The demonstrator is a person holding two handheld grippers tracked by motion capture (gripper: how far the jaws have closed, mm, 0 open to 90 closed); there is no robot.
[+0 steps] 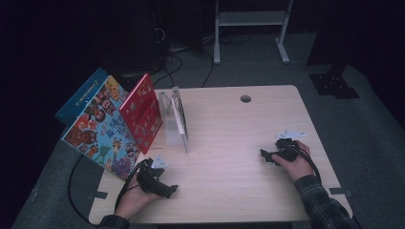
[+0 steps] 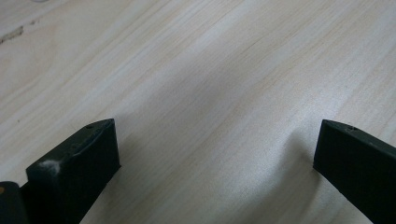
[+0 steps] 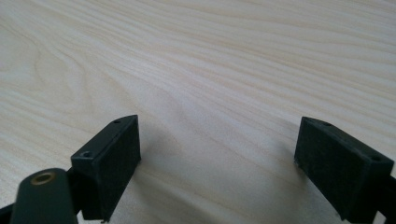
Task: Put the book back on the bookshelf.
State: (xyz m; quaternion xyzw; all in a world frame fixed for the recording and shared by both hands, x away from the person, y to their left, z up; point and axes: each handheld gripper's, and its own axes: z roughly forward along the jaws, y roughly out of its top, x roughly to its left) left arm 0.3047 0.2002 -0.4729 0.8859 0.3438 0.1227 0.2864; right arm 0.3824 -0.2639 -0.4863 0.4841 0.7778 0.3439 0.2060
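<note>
Three picture books (image 1: 114, 121) lean on the clear rack (image 1: 174, 119) at ten o'clock, seemingly already placed; left gripper (image 1: 165, 188) and right gripper (image 1: 267, 156) rest on the table (image 1: 229, 124), jaws spread, holding nothing; little seems left.

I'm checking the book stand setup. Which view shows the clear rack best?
The high view: the clear rack stands upright on the table, the red book leaning against it. Both gripper views look at bare tabletop between open jaws.
</note>
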